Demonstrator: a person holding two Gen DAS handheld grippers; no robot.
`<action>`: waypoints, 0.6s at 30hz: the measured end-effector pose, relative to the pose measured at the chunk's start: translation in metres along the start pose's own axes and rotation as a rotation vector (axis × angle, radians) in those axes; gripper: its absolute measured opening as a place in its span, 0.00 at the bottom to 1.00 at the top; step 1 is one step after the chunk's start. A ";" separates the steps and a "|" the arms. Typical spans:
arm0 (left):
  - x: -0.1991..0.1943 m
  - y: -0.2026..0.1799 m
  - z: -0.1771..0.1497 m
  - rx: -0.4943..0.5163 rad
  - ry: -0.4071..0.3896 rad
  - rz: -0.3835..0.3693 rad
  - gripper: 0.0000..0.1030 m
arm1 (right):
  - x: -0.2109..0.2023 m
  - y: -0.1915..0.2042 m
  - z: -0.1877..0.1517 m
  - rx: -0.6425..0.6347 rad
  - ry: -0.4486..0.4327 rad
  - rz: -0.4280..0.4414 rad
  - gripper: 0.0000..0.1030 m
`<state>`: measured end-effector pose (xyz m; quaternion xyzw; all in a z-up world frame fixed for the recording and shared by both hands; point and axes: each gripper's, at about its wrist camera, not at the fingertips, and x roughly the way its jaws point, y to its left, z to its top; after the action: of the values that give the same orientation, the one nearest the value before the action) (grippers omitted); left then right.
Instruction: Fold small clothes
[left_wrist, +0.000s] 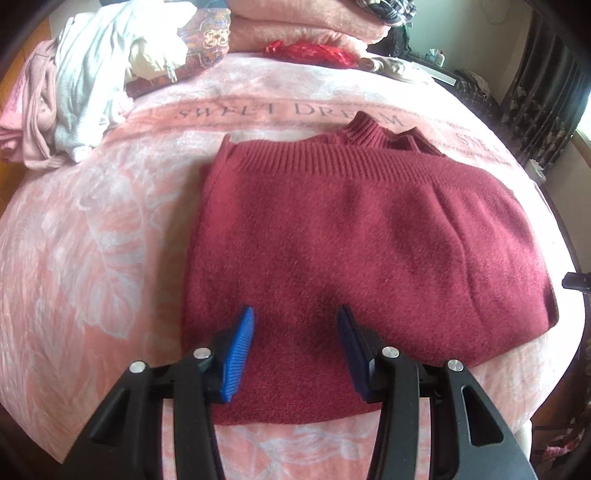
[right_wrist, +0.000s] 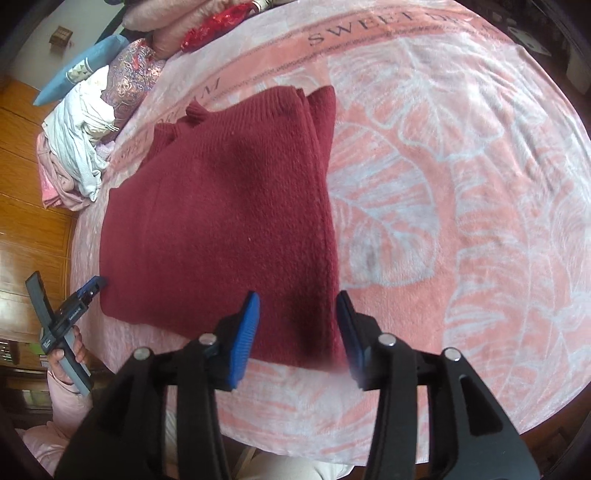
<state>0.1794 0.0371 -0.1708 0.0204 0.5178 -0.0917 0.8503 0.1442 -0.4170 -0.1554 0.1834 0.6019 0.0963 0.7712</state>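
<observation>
Here, the left gripper (left_wrist: 295, 323) and right gripper (right_wrist: 299, 308) hover with fingers apart and empty above the folded maroon sweater (left_wrist: 332, 236) on the pink blanket (left_wrist: 92, 240). Only the right view shows the person's hand (right_wrist: 68, 354). The sweater's collar (left_wrist: 369, 127) points away.

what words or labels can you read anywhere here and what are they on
"SWEET DREAM" on the pink blanket, woven in its darker band; the maroon sweater covers the end of the phrase.
"SWE...", a second run at the blanket's right edge, cut off.
White label on the left gripper body: too small to read.
</observation>
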 end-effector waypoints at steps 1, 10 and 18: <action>-0.002 -0.004 0.005 0.007 -0.009 -0.004 0.46 | 0.000 0.001 0.006 -0.009 -0.004 -0.008 0.56; 0.012 -0.029 0.033 0.033 -0.014 -0.014 0.49 | 0.034 -0.001 0.040 -0.053 0.073 0.014 0.66; 0.047 -0.026 0.042 0.025 0.042 0.006 0.51 | 0.070 0.003 0.040 -0.077 0.145 0.045 0.62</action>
<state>0.2323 -0.0007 -0.1918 0.0346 0.5343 -0.0954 0.8392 0.2008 -0.3948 -0.2079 0.1595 0.6478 0.1496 0.7298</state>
